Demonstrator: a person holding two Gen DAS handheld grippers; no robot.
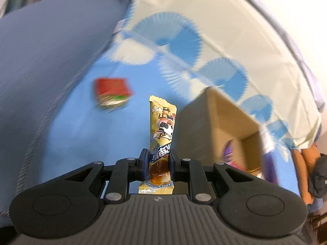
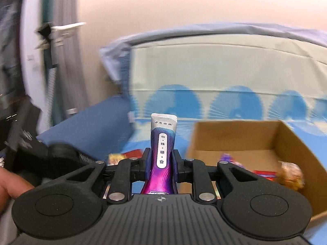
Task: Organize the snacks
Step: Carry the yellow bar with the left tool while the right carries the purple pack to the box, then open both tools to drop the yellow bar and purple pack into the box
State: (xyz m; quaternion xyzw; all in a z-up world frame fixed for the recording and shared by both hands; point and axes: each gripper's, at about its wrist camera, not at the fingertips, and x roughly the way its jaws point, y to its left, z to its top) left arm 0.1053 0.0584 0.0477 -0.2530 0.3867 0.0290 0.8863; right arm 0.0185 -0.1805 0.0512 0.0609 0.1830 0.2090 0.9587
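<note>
Red packet [image 1: 112, 92]: far left on the blue bedspread [image 1: 81, 134], loose and well apart from the box; I judge it is yet to be collected.

Left gripper [image 1: 157, 163]: my fingers [image 1: 144, 161] are closed on the yellow snack stick [image 1: 162, 134], pinching it low so most of the wrapper stands upright above them. The gripper hangs over the bedspread, aimed at the far pillow, with the box just to its right.

Right gripper [image 2: 161, 163]: fingers clamped on the purple sachet [image 2: 162, 153], again near its lower part, top end upright. It sits left of the box opening and looks level, toward the far wall.

Cardboard box [image 1: 216, 122]: open on the bed at the right, already holding several wrapped snacks; both held items are outside it.

Risk, slipping: both wrappers are slick film gripped on a narrow band; I think a fast swing could make either one pivot or slide out before it is over the opening.

Risk, box wall: the left stick rides close beside the near-left wall; coming in low could catch the rim, bend the wrapper or push the light box across the soft bedding.

Risk, crowding: both grippers heading for one opening could knock together. I would go one at a time.

Risk, blur: both views are smeared, so I cannot judge clearance finely.
</note>
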